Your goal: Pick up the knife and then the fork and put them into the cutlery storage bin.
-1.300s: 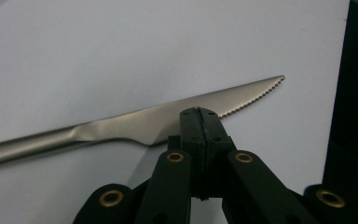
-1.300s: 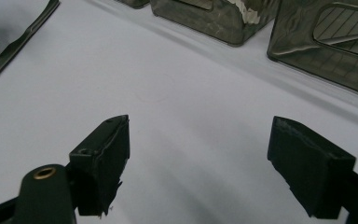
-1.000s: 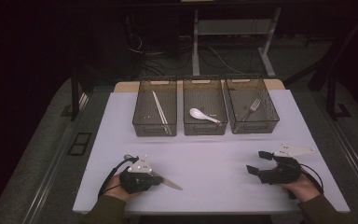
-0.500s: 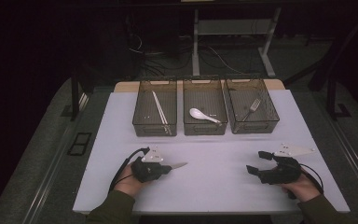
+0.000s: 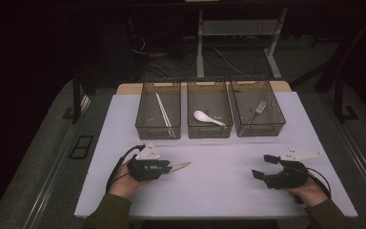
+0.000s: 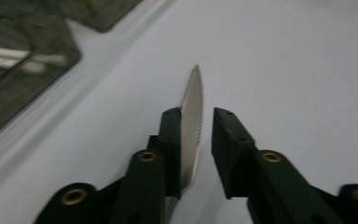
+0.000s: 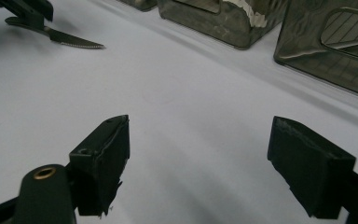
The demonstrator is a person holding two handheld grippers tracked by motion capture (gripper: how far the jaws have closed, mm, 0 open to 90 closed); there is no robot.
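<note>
A: What is the left claw (image 5: 169, 168) carrying?

B: It is carrying a knife (image 6: 192, 121). The blade is silver, thin and serrated along one edge, ending in a sharp tip. The blade is lying against one jaw, and a small gap is showing to the other jaw, so I cannot tell if the claw is really clamping it.

A: Where is the knife pointing?

B: Its long axis is lying nearly flat, just above the white bench (image 5: 219, 191), and the tip is pointing to the right, toward the right claw (image 5: 263, 167). That claw is standing wide apart with nothing between its jaws, resting near the right front of the bench.

A: What is standing around?

B: Three dark bins are standing in a row at the far side: the left bin (image 5: 157, 109) with chopsticks (image 5: 163, 114), the middle bin (image 5: 209, 109) with a white spoon (image 5: 207, 117), the right bin (image 5: 258, 108) with a fork (image 5: 256, 110). Between the claws, only bare bench is lying.
</note>
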